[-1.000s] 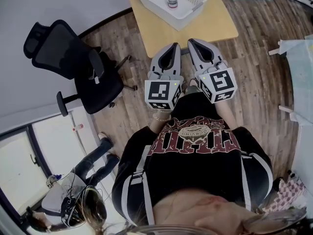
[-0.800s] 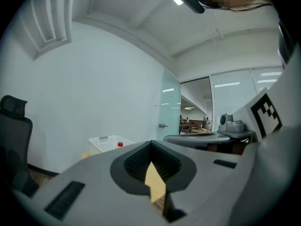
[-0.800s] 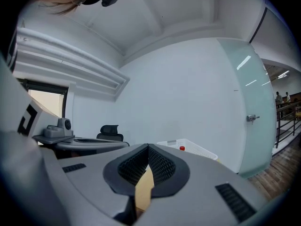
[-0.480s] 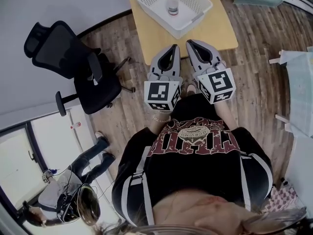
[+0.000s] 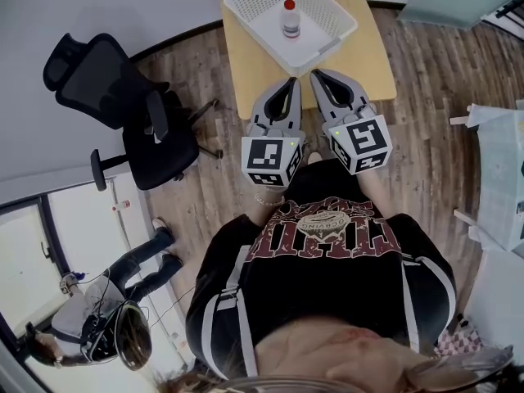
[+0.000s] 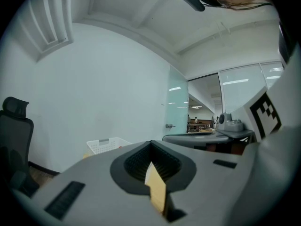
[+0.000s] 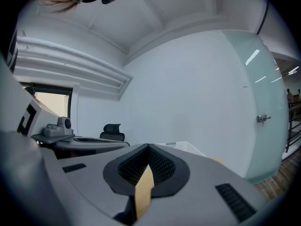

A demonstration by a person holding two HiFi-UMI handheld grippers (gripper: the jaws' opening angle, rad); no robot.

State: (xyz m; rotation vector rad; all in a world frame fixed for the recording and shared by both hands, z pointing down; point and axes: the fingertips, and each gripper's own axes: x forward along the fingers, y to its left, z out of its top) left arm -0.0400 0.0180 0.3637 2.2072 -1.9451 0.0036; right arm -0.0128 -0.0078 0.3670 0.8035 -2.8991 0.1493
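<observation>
In the head view my left gripper [image 5: 291, 82] and right gripper [image 5: 316, 75] are held side by side in front of the person's chest. Both are shut with nothing in them. Their tips hang over the near edge of a small yellow wooden table [image 5: 246, 64]. A white mesh basket [image 5: 336, 13] stands on that table, and a small clear bottle with a red cap [image 5: 289, 19] stands upright inside it. In the left gripper view the closed jaws of the left gripper [image 6: 151, 143] point at the basket [image 6: 106, 145]. The right gripper [image 7: 148, 146] is aimed just beside the basket [image 7: 182, 146].
A black office chair [image 5: 123, 113] stands left of the table on the wood floor, also seen as the chair [image 6: 14, 126] and the chair [image 7: 112, 128]. Another person [image 5: 106, 318] sits at lower left. A pale table edge [image 5: 503, 146] lies at right. A glass door [image 6: 178, 107] is behind the table.
The table and basket have slid down the head view, nearer the gripper tips. The bottle's red cap no longer shows above the basket rim in either gripper view. Both grippers stay shut.
</observation>
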